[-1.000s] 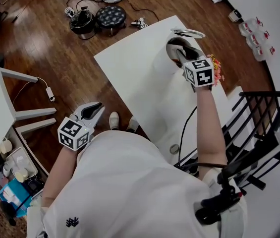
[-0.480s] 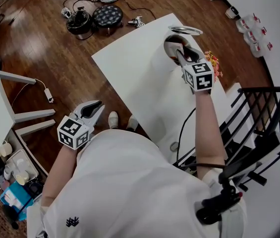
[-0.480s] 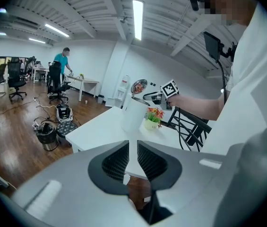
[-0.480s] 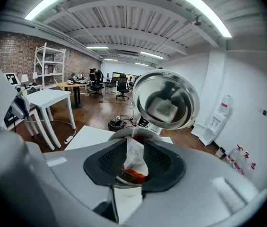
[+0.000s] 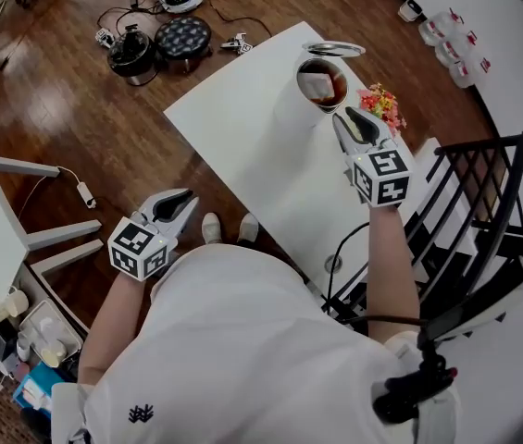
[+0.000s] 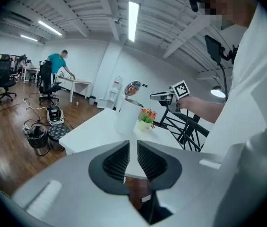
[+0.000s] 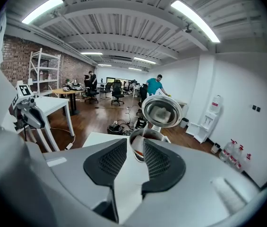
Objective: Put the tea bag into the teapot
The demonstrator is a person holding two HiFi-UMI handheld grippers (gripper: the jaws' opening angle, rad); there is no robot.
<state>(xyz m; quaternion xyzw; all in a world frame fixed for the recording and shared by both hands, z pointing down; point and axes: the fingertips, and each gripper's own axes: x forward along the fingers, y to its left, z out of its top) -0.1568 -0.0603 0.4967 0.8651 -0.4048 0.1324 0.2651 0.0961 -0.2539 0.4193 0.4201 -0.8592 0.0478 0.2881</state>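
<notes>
The white teapot (image 5: 321,86) stands at the far end of the white table (image 5: 242,128) with its hinged lid (image 5: 333,50) thrown open. A pale tea bag (image 5: 315,84) lies inside, in dark liquid. My right gripper (image 5: 358,126) hovers just short of the pot, beside it on the near right, open, with nothing between its fingers. In the right gripper view the teapot (image 7: 152,132) and its mirror-like lid (image 7: 161,111) sit right beyond the right gripper (image 7: 134,150). My left gripper (image 5: 170,206) hangs off the table over the floor, jaws slightly apart and holding nothing; its own view shows the left gripper (image 6: 133,157) pointing at the teapot (image 6: 126,115).
A small pot of flowers (image 5: 381,104) stands right of the teapot, close to my right gripper. A black metal chair (image 5: 483,183) is at the table's right. On the wooden floor lie cookers and cables (image 5: 182,37); a white side table (image 5: 2,211) is at left.
My right gripper has drawn back from over the teapot's mouth toward the person. The tea bag now shows inside the pot. The left gripper has stayed put.
</notes>
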